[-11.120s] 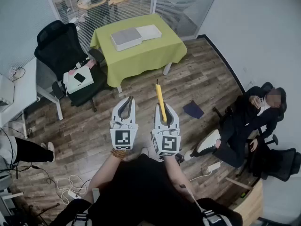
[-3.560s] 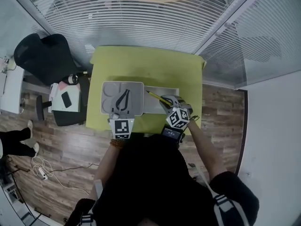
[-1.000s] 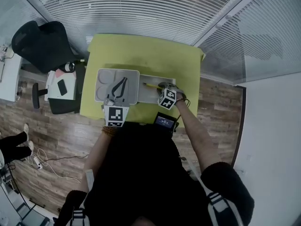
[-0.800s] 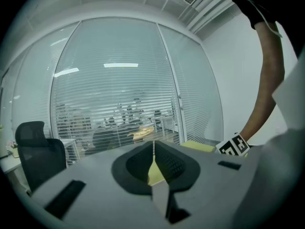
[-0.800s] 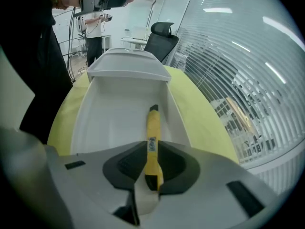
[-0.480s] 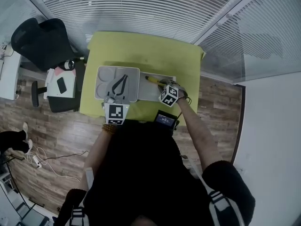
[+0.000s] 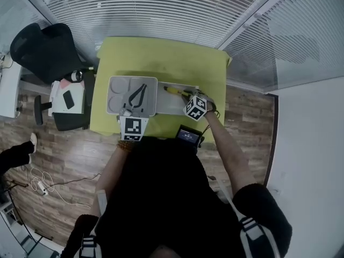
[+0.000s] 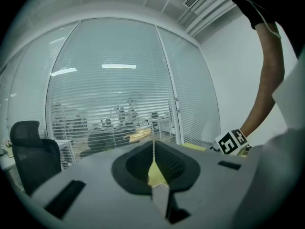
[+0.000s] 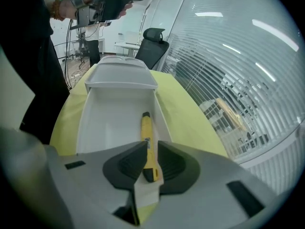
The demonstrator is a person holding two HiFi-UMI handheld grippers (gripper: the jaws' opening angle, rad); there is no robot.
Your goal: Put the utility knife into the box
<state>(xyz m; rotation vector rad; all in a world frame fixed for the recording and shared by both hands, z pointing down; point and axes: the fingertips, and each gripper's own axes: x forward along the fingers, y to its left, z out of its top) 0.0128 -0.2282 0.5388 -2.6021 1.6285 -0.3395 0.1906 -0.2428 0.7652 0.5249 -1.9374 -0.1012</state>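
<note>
Your right gripper (image 9: pixel 148 149) is pinching the utility knife (image 9: pixel 146 132), far end poking into the white box (image 9: pixel 114 120); left gripper (image 8: pixel 153 149) jaws are pressed together, nothing between them.

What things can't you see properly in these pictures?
- Utility knife: the right claw is closed on it and hides its back end in the right gripper view. In the head view it is too small to show any blade.
- Box: its near wall is hidden behind that claw's body.
- Grey tray: missing from the left gripper view, where the shut left claw fills the bottom.
</note>
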